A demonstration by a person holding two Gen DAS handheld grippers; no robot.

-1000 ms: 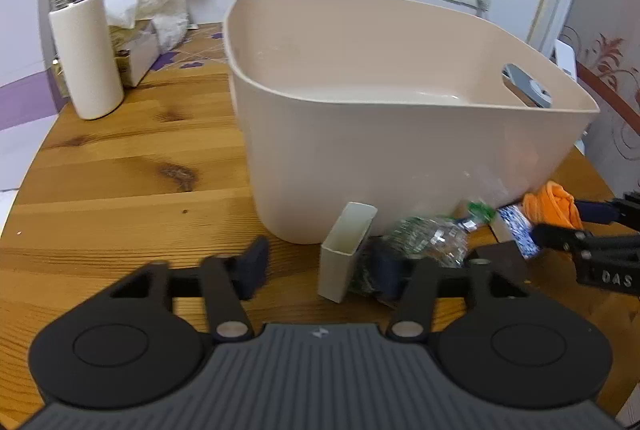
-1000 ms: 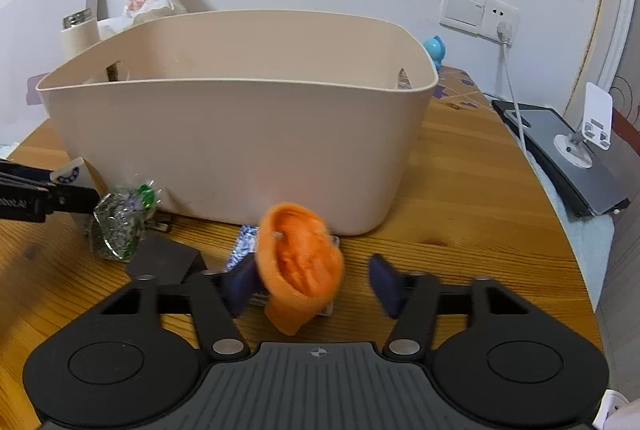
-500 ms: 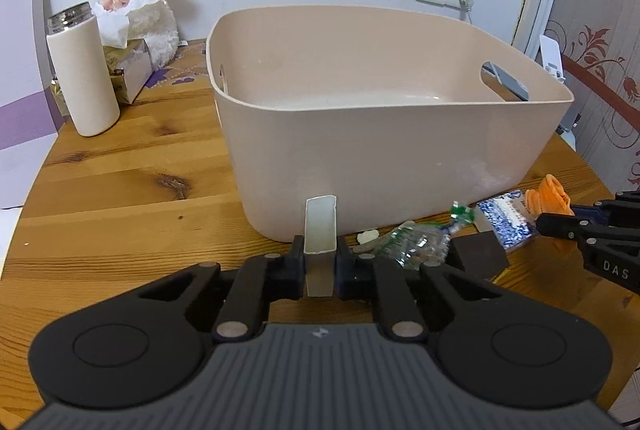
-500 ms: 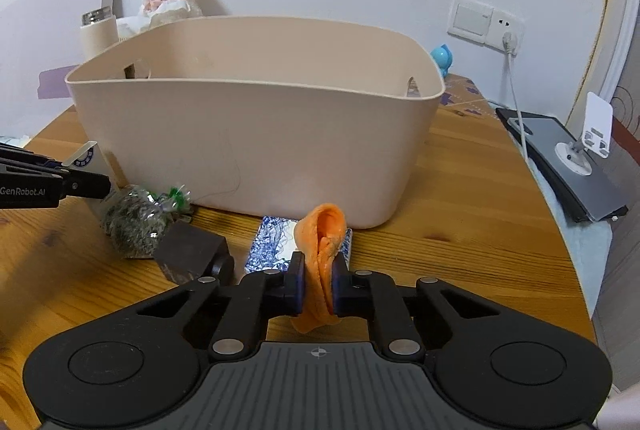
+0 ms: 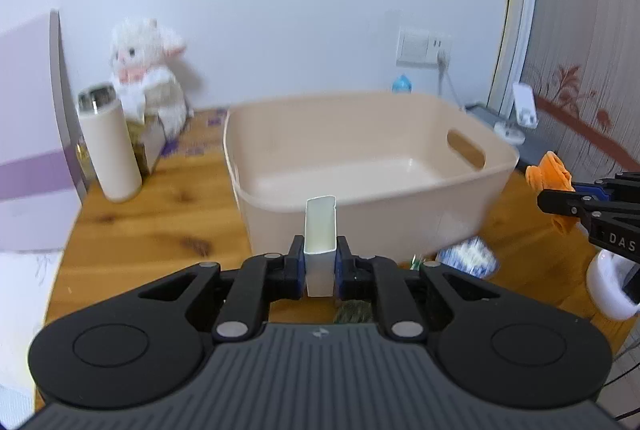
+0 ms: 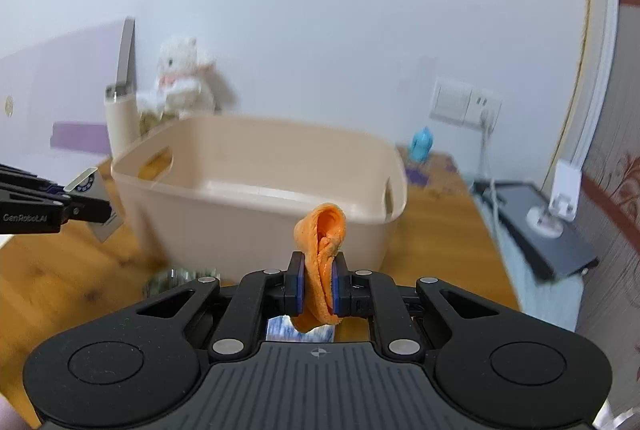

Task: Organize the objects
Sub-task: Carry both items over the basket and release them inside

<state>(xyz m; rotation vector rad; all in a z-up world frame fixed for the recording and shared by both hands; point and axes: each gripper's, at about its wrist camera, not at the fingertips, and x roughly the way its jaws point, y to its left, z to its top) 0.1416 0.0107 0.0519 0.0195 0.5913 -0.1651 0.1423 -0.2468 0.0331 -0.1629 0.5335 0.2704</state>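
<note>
Left gripper (image 5: 320,266) clenched on small white box (image 5: 320,242), right gripper (image 6: 319,288) pinching floppy orange cloth (image 6: 322,254). My worry: cloth snagging beige bin (image 6: 280,189) rim mid-frame, spilling onto bench.

Both grippers (L (image 5: 320,266) w/ box (image 5: 320,230), R (image 6: 319,284) w/ orange toy (image 6: 322,250)) lifted off table.

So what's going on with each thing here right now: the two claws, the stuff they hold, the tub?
left gripper: shut on the white box, lifted.
white box: upright, pinched between the fingers.
right gripper: shut on the orange cloth.
orange cloth: crumpled, squeezed, off the table.
beige bin: upright, open, nothing visible inside.
blue patterned packet: lying on the table.
thermos: standing, capped.
</note>
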